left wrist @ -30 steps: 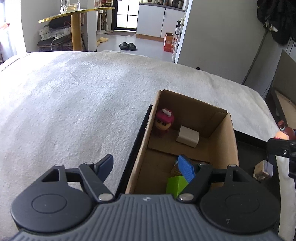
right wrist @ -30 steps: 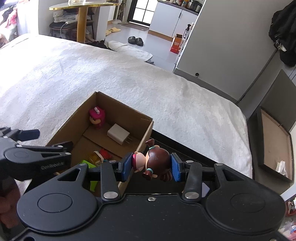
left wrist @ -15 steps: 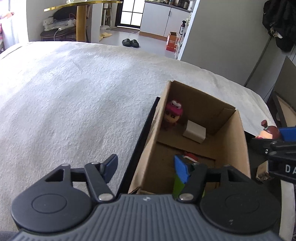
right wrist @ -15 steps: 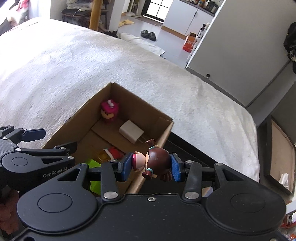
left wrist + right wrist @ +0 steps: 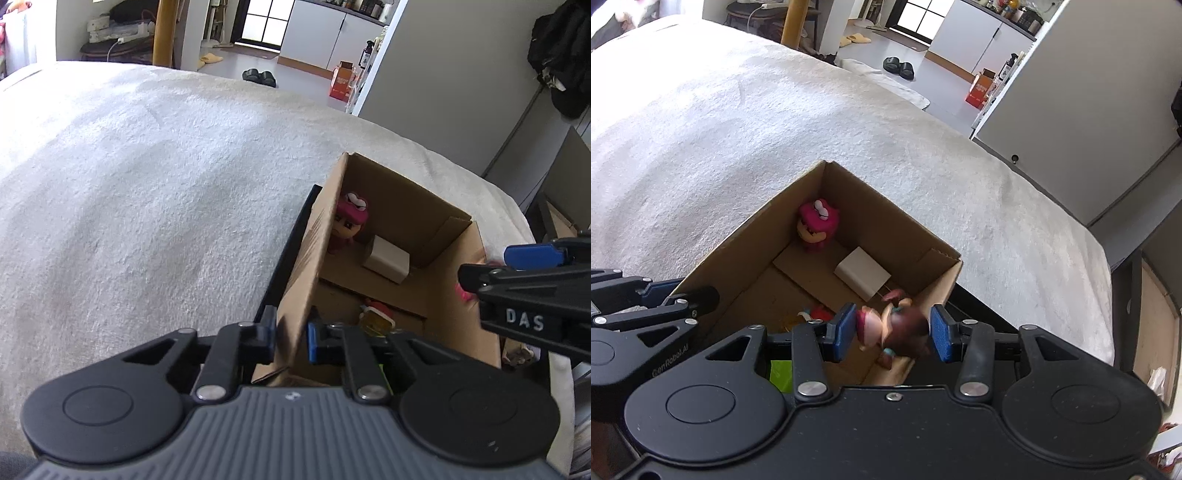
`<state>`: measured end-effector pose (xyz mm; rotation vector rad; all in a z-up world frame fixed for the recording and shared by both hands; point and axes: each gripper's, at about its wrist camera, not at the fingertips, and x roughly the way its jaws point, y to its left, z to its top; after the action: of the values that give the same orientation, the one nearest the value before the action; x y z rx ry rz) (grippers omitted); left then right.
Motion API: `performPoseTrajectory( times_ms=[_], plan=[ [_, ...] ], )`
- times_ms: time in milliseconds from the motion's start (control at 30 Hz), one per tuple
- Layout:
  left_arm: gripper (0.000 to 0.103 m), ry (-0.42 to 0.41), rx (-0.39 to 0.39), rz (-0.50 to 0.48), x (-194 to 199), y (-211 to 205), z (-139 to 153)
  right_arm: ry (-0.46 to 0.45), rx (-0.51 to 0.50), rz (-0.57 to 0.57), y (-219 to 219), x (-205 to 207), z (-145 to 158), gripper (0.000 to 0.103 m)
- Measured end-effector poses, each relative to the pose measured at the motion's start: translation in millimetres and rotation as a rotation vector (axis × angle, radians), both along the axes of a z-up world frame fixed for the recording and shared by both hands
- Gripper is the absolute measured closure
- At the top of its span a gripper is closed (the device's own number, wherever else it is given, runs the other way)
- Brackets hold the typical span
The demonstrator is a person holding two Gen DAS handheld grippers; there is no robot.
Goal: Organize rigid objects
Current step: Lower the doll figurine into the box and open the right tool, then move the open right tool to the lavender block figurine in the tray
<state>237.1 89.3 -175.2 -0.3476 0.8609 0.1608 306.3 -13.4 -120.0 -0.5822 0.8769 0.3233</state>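
An open cardboard box [image 5: 406, 192] [image 5: 886, 210] stands on a white blanket. Inside it are a pink-haired figurine [image 5: 345, 225] [image 5: 814, 223], a white charger block [image 5: 386, 258] [image 5: 862, 273], a red-and-yellow toy [image 5: 375, 315] and a green block [image 5: 781, 373]. My left gripper [image 5: 291, 334] is shut on the box's near left wall. My right gripper [image 5: 892, 330] hangs over the box's near right corner; its pads stand wider than the blurred brown-haired doll [image 5: 897, 326] between them. The right gripper also shows in the left wrist view [image 5: 532, 258].
The white blanket [image 5: 147, 203] spreads left and beyond the box. A black tray edge [image 5: 291, 243] lies under the box. At right are a dark flat box [image 5: 1156, 306] and a grey wall [image 5: 1071, 92]. Slippers [image 5: 897, 66] lie on the floor beyond.
My left gripper has closed onto the box's left wall. My right gripper has moved over the box and spread its pads; the doll is blurred and tilting between them.
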Motion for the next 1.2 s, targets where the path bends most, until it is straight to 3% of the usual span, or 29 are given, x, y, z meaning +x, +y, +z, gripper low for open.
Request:
performPoseTrajectory(
  times_ms=[233,533,1067,1200],
  plan=[
    [0.088,0.011,0.008,0.0,2.9,-0.5,1.4,0.005,0.014,0.004,-3.7,-9.7,3.3,0.057],
    [0.083,0.038,0.076,0.0,3.3,-9.3,22.6,-0.031,0.066,-0.027,-27.0,-23.8,29.2,0.053],
    [0.04,0.036,0.211,-0.06,-14.0,-54.9,65.5,-0.057,0.188,-0.11,-87.7,-44.2,60.4,0.047],
    [0.037,0.056,0.236,-0.042,-13.4,-57.7,69.3,-0.059,0.215,-0.118,-99.5,-47.8,63.3,0.047]
  ],
)
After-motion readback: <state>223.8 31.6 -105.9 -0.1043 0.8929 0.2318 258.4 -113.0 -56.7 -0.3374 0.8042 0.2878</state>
